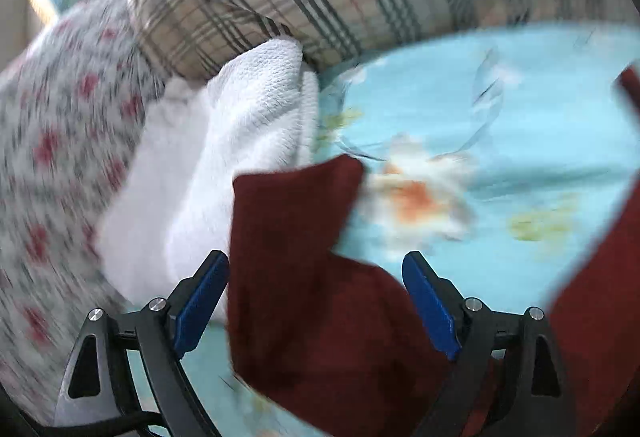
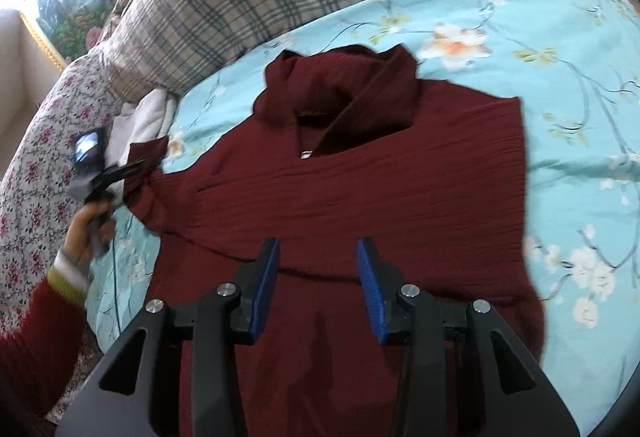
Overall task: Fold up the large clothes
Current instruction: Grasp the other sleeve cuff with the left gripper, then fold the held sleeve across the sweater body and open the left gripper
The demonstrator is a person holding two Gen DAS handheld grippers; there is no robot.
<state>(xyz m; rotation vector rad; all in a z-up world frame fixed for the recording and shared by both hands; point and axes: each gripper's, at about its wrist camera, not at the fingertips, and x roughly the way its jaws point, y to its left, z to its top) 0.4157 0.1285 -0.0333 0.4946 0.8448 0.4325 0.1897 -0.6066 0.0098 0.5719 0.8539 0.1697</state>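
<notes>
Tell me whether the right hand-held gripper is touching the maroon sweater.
Cannot tell. In the right wrist view the right hand-held gripper stands open over the maroon sweater, with no clear contact or gap.

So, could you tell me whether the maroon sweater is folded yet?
Mostly spread: the maroon sweater lies flat on the bedsheet, collar up.
</notes>
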